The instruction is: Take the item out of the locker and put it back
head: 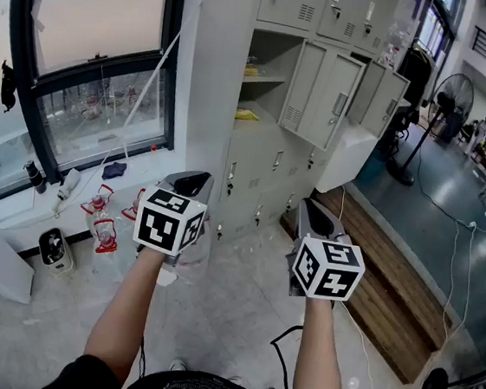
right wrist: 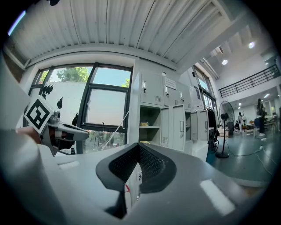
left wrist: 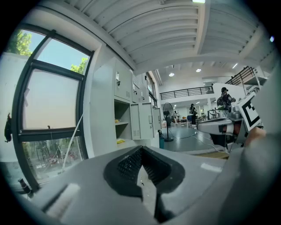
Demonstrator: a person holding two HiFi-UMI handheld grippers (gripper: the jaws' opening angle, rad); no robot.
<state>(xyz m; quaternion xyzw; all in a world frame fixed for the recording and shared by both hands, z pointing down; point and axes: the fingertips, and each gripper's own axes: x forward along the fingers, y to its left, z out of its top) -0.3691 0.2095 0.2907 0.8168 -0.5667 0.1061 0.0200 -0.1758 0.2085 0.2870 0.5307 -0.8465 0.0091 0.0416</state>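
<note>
A grey locker bank (head: pixel 268 162) stands ahead with one compartment open. A yellow item (head: pixel 246 114) lies on its lower shelf, and another small item (head: pixel 251 70) rests on the shelf above. Both grippers are held at waist height, well short of the lockers, and point toward them. My left gripper (head: pixel 190 183) is shut with nothing between its pads; in the left gripper view (left wrist: pixel 141 151) the yellow item (left wrist: pixel 120 141) shows far off. My right gripper (head: pixel 317 213) is also shut and empty (right wrist: pixel 138 149), aimed at the open compartment (right wrist: pixel 148 127).
Two locker doors (head: pixel 328 94) hang open to the right of the compartment. A large window (head: pixel 92 67) fills the left wall, with bottles and red lanterns (head: pixel 104 226) on the floor below. A wooden platform (head: pixel 390 284), a standing fan (head: pixel 446 99) and floor cables lie right.
</note>
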